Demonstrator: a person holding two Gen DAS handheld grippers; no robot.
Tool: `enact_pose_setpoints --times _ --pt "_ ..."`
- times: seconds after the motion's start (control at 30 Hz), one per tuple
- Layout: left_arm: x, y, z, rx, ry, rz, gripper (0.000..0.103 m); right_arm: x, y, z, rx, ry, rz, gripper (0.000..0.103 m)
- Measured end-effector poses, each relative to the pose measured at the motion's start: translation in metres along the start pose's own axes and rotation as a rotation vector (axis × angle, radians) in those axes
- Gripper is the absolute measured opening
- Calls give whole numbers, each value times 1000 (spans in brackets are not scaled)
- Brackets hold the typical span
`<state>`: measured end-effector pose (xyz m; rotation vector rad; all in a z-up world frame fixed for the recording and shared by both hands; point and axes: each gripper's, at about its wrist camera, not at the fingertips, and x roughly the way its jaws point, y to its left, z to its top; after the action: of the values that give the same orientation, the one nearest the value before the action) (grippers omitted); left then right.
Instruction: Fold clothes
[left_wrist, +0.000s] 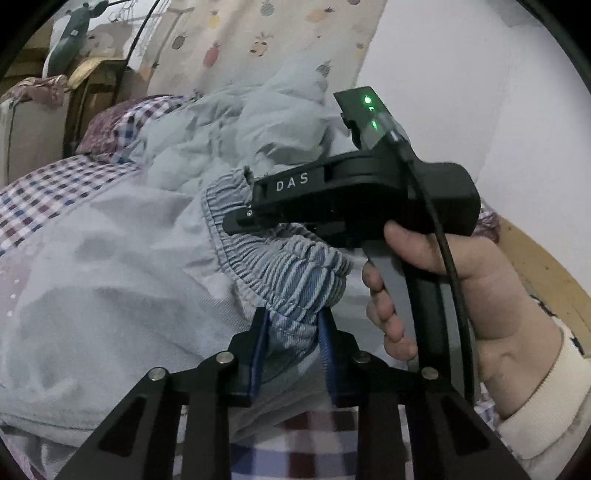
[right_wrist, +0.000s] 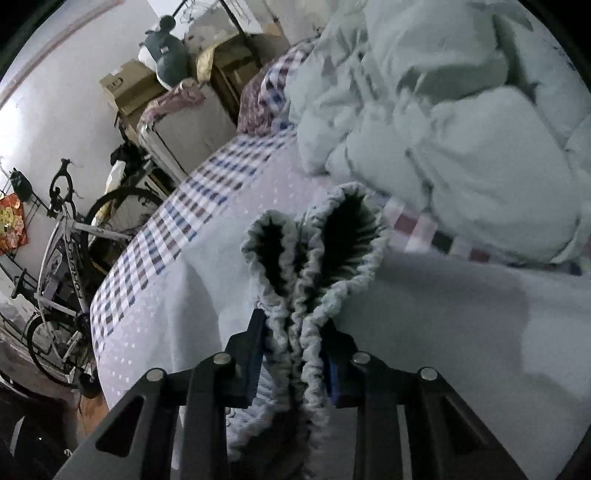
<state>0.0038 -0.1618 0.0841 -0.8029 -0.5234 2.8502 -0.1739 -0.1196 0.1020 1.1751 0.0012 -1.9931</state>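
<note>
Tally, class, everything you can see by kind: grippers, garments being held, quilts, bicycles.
Grippers: 2, the left gripper and the right gripper
Elastic-waist garment, pinched by both: 1
Pale blue quilt: 1
White bicycle: 1
Total: 5

My left hand-held gripper (left_wrist: 291, 328) pinches the gathered, striped elastic waistband (left_wrist: 291, 266) of a pale blue garment (left_wrist: 122, 258), its blue pads closed on the cloth at six o'clock. At three o'clock my right hand (left_wrist: 461, 291) grips the other hand-held gripper (left_wrist: 240, 221), whose tip lies on the same waistband. The checked bed sheet (left_wrist: 48, 199) runs toward nine o'clock, with a crumpled quilt (left_wrist: 236, 133) at twelve.
</note>
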Motion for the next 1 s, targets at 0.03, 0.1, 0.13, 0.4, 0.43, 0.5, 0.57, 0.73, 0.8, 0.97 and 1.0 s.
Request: enact_pose_setpoints --times 0.03,0.1,0.13,0.4,0.43,0.5,0.57,0.73,0.8,0.97,1.0 --pt "1 -3 1 -1 -1 -11 27 -6 -2 1 -2 -2 -7 29" --pt "8 -10 4 -9 7 -27 27 -13 -11 0 2 -1 -23 29" --pt "13 -13 3 -9 17 -25 27 -14 -16 -1 5 2 -32 29" --pt "49 -19 -3 -42 107 -11 27 -2 -49 -9 62 41 -61 30" --pt "49 -20 -1 -46 103 -17 27 -5 -49 -8 59 35 -62 30" --pt "49 -23 1 -51 96 -25 27 -7 -46 -6 44 23 -68 30" --pt "53 -23 0 -61 109 -16 27 -3 -49 -5 56 14 -52 31" --pt "79 -19 -9 -88 232 14 31 21 -82 -19 129 83 -98 48" --pt "81 -20 -11 -84 244 9 36 4 -95 -25 169 38 -114 57" --pt "79 -31 -13 -64 239 -44 78 -71 -127 -53 214 -96 -246 60" --pt "77 -34 -14 -56 236 -50 84 -88 -134 -65 233 -116 -261 60"
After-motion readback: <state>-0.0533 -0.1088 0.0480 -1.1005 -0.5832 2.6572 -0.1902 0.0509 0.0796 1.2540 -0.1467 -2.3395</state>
